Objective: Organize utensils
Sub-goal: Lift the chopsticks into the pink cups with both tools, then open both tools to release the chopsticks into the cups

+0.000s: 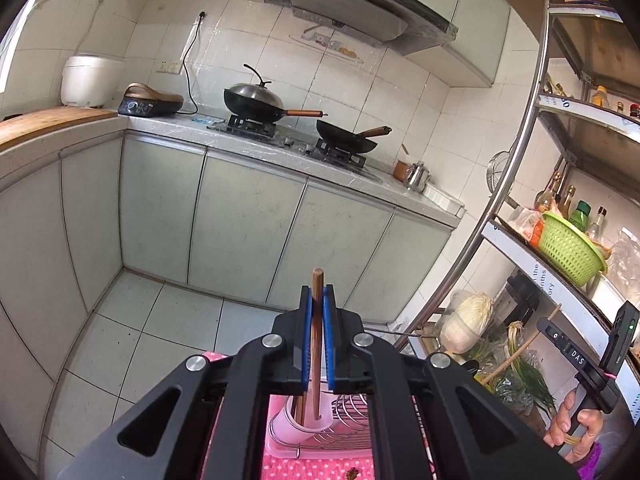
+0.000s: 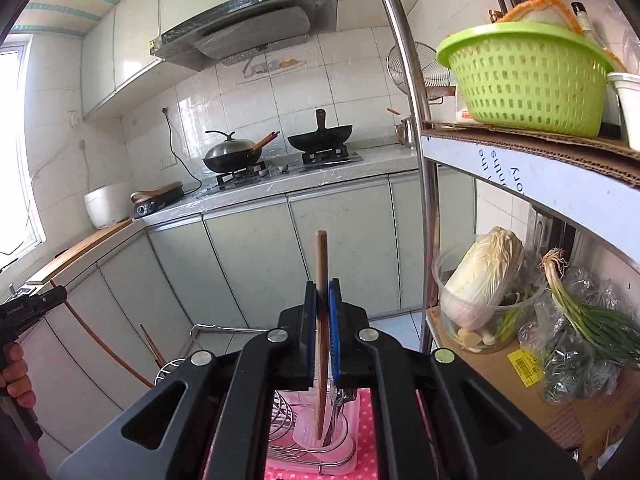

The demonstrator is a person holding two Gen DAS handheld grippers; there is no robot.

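My left gripper (image 1: 318,292) is shut on a dark brown wooden chopstick (image 1: 318,276) that stands upright between the blue pads. Its lower end hangs over a white utensil cup (image 1: 296,424) in a wire dish rack (image 1: 352,412). My right gripper (image 2: 322,286) is shut on a lighter wooden chopstick (image 2: 321,252), also upright, above a white utensil holder (image 2: 312,432) with metal cutlery (image 2: 340,398) beside it. The rack stands on a pink tray (image 2: 348,460) over a pink dotted cloth (image 1: 320,470).
A steel shelf rack (image 2: 424,160) at the right carries a green basket (image 2: 528,76), a cabbage (image 2: 484,276) and scallions (image 2: 592,320). Across the floor, a counter (image 1: 256,148) bears two woks (image 1: 256,100). A hand (image 1: 570,424) grips the other tool.
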